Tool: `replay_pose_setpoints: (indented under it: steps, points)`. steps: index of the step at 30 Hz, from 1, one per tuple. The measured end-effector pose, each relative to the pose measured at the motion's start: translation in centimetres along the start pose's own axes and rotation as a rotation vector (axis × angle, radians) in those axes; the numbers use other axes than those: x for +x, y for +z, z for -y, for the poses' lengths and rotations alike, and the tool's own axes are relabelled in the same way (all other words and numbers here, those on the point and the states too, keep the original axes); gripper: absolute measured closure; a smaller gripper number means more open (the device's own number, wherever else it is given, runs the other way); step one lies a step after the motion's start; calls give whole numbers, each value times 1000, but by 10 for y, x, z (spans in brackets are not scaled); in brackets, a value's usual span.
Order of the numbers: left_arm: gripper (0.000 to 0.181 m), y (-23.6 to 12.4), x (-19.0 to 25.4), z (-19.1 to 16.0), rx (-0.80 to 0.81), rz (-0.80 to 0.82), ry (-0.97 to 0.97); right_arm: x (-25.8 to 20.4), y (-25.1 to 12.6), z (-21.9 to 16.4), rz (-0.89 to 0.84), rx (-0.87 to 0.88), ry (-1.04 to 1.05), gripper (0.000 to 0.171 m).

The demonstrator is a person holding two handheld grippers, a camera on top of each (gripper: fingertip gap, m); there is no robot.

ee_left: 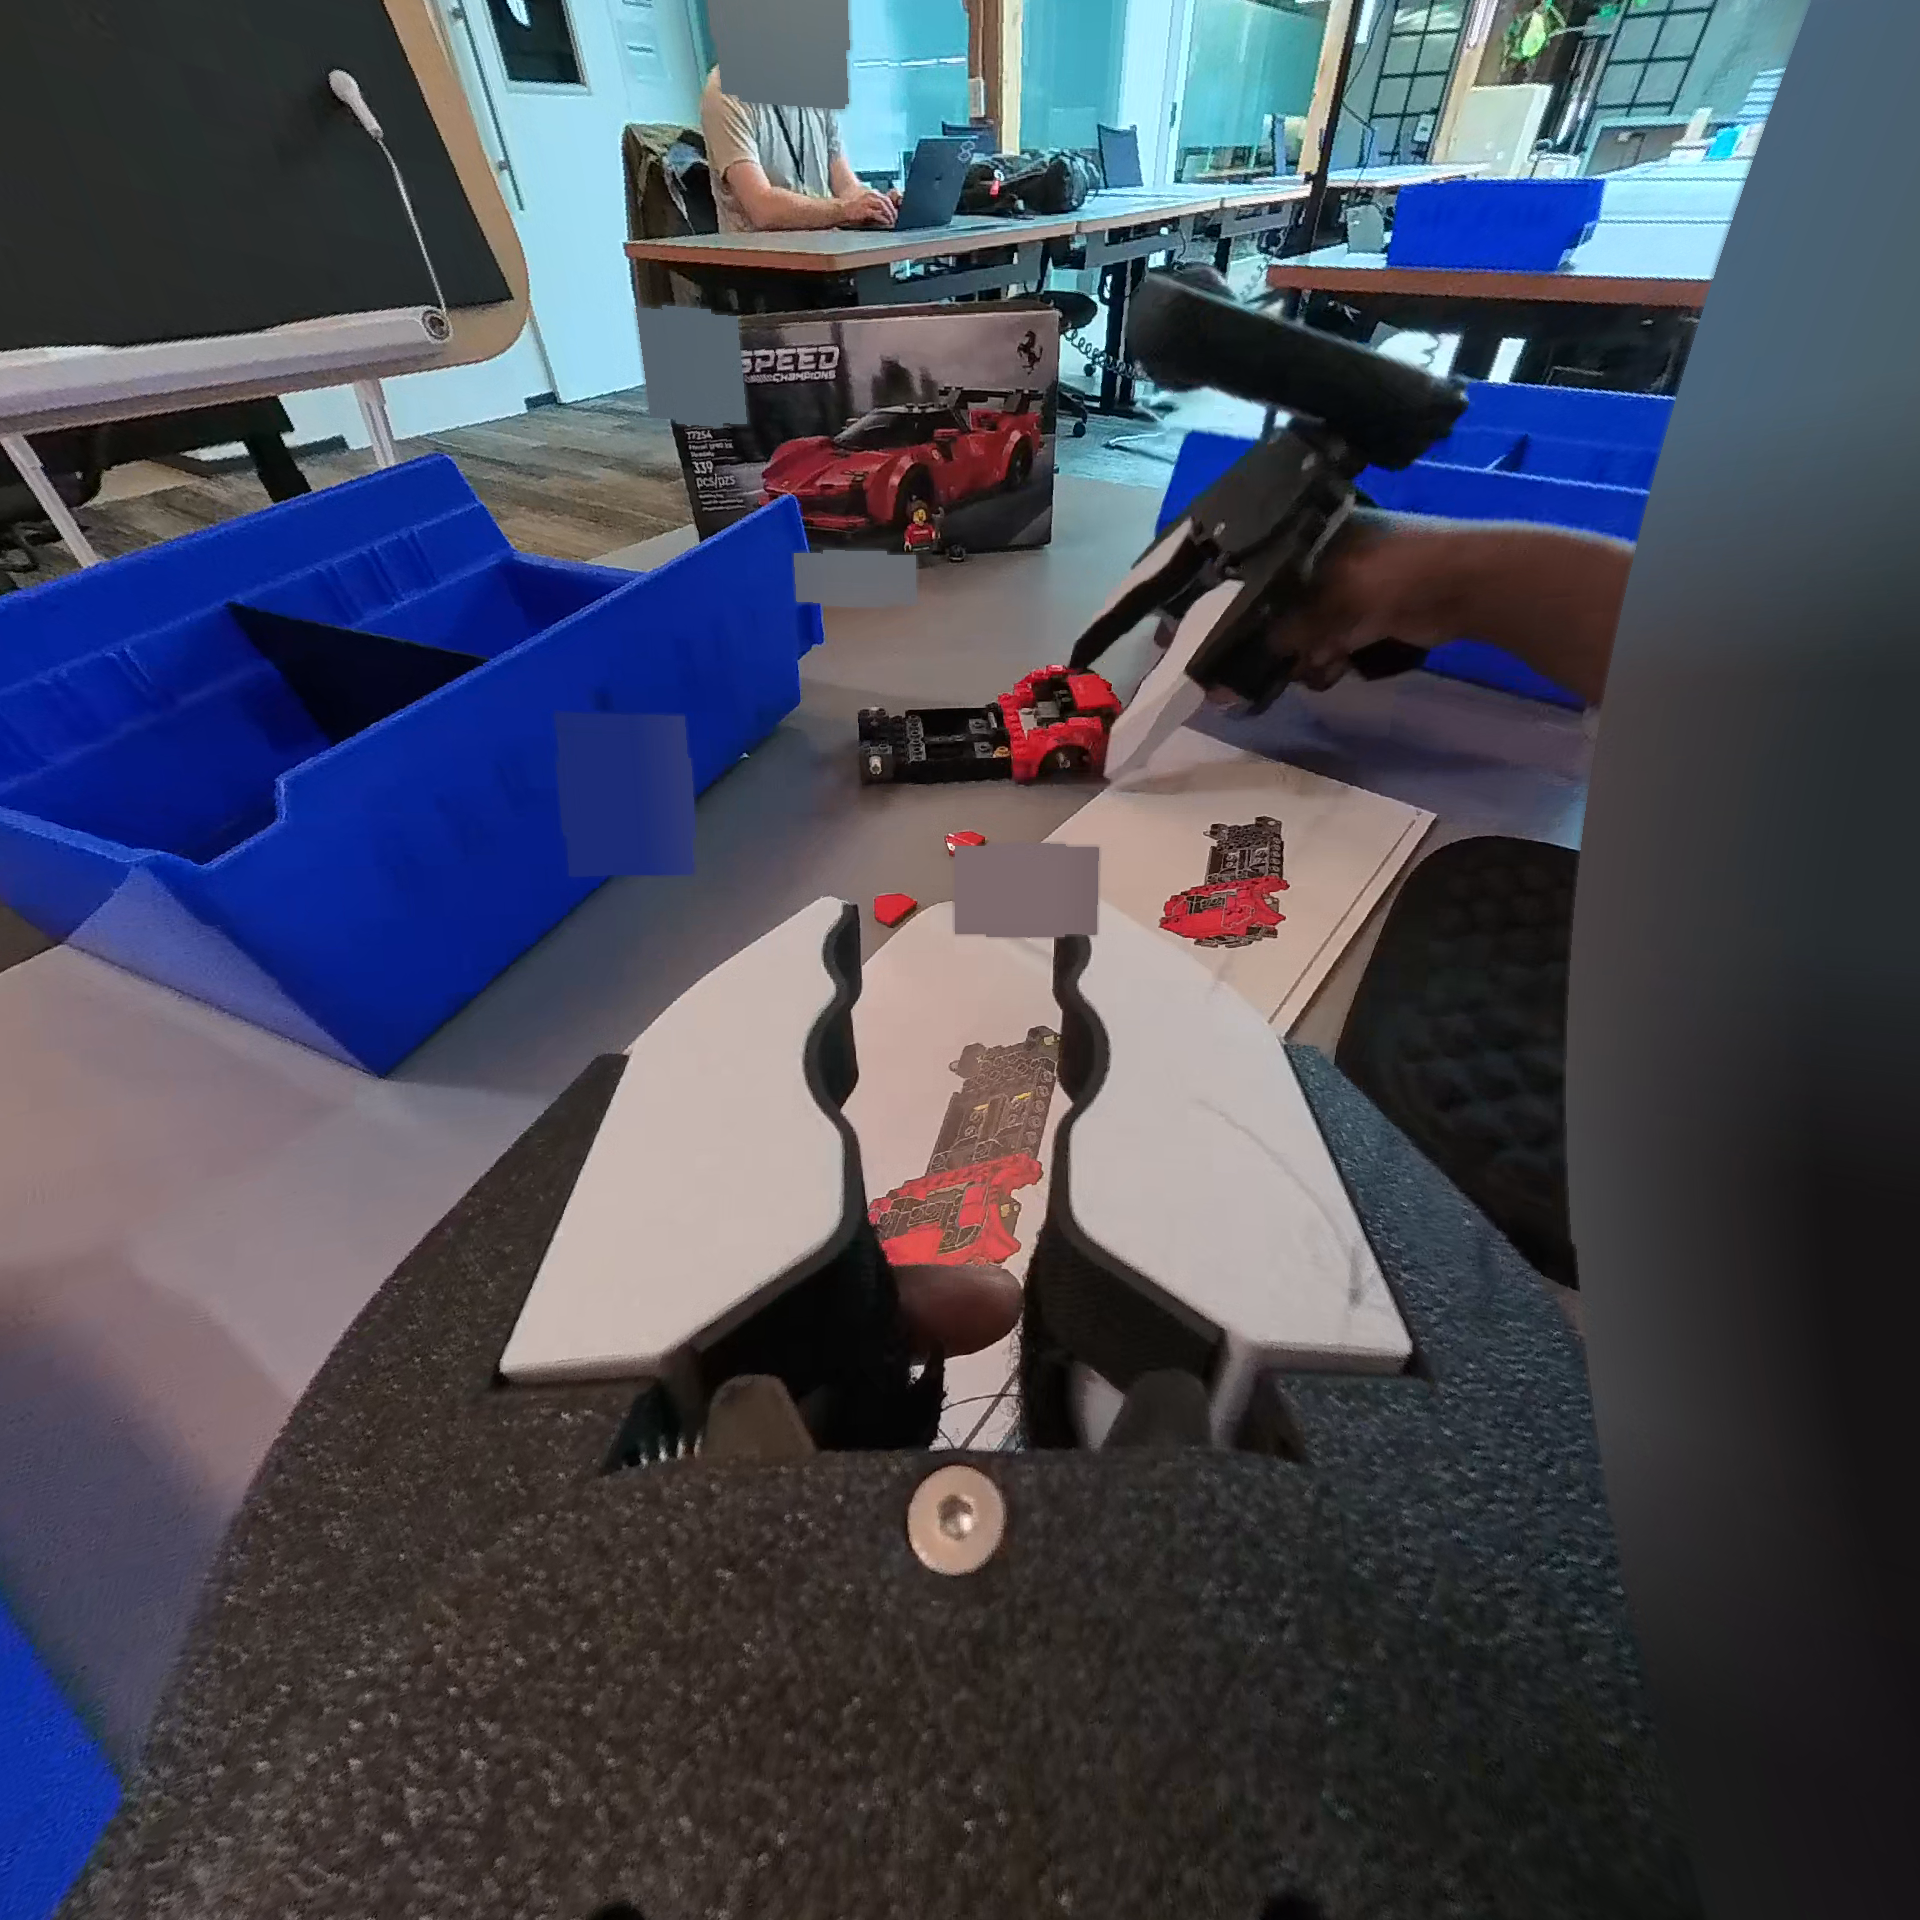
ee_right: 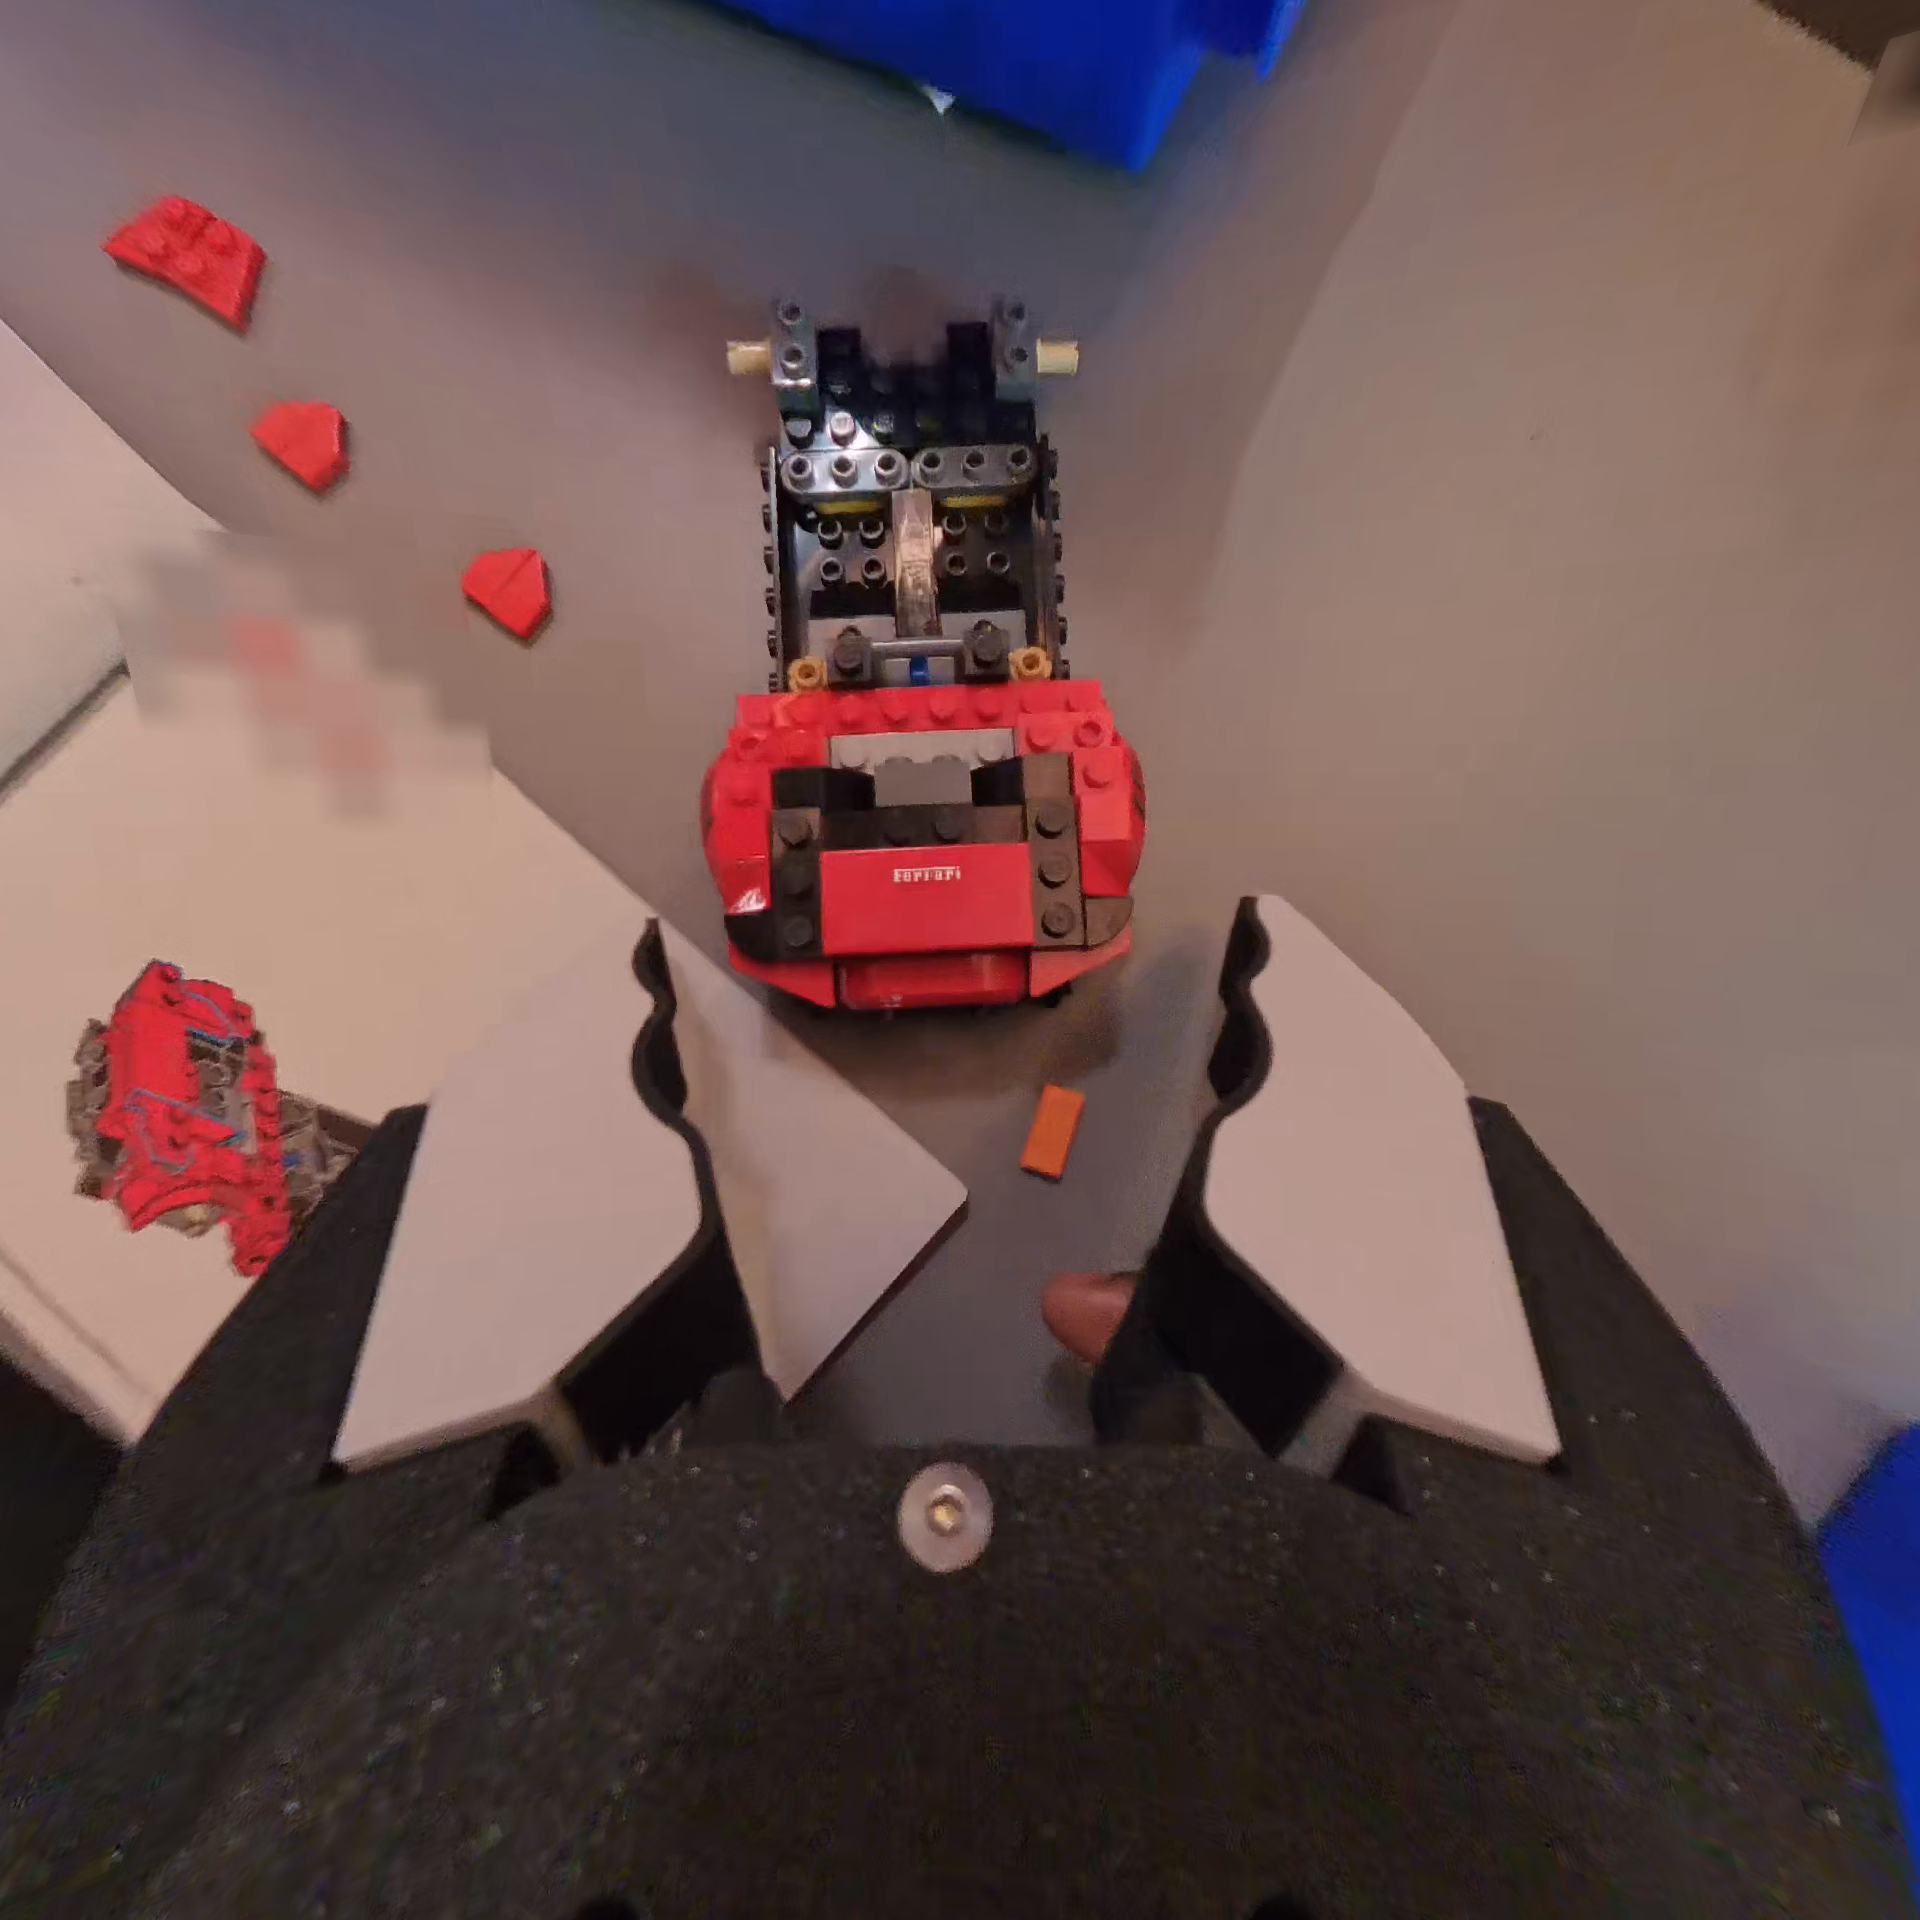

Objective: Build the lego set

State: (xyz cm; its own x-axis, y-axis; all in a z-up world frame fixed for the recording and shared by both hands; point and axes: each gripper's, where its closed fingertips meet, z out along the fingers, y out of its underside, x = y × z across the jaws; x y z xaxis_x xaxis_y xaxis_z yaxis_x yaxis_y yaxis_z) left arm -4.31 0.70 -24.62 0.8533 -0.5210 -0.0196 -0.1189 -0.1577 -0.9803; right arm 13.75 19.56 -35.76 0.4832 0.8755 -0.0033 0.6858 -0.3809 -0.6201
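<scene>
On the grey table (ee_right: 1455, 520), the half-built car (ee_right: 914, 790) is sitting at twelve o'clock from the right gripper (ee_right: 951, 925), jaws apart, probably lining up for the orange tile (ee_right: 1051, 1130); the left gripper (ee_left: 956, 925) is hovering, jaws apart, over the booklet (ee_left: 1320, 862)

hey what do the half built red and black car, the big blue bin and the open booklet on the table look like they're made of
Half-built red and black brick car: hard moulded plastic, slightly glossy; studs and crisp edges show.
Big blue open-top bin: probably rigid moulded plastic, smooth with a dull sheen; ribbed walls.
Open white instruction booklet: likely paper, smooth, perhaps lightly coated; thin flat pages carrying printed pictures.
</scene>
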Motion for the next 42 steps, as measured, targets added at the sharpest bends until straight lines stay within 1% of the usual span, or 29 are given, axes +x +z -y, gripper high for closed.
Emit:
replay_pose_setpoints:
  steps: [1, 3, 8, 11, 14, 15, 21, 26, 30, 37, 42]
  points:
    - [146, 0, 0, 0, 2, -3, -4, 0, -3, 2, 1, -34, 5, 68]
    - [146, 2, 0, -2, 3, -14, -15, -2, -6, 7, 2, -103, 10, 70]
    - [146, 2, 2, -5, -2, -31, -15, -1, 2, 11, -33, -257, 13, 76]
    - [146, 0, 1, -5, 8, -35, -26, -1, 8, 9, -37, -279, 45, 76]
    - [146, 0, 0, -7, 10, -45, -44, -2, 14, 7, -37, -283, 58, 83]
    - [146, 0, -1, -8, 9, -48, -47, -4, 16, 6, -21, -280, 66, 87]
    - [146, -1, -2, -9, 12, -48, -45, 0, 15, 12, -41, -212, 41, 87]
    - [146, -5, -8, -8, 23, -21, -53, -7, 2, 26, -60, -122, 16, 87]
    - [146, -8, -12, -6, 34, 5, -49, -23, -10, 39, -56, -42, -11, 88]
    - [146, -12, -12, -6, 43, 19, -42, -33, -10, 40, -63, -31, -70, 88]
    - [146, -12, -12, -8, 38, 21, -40, -40, -13, 56, -26, 84, -45, 88]
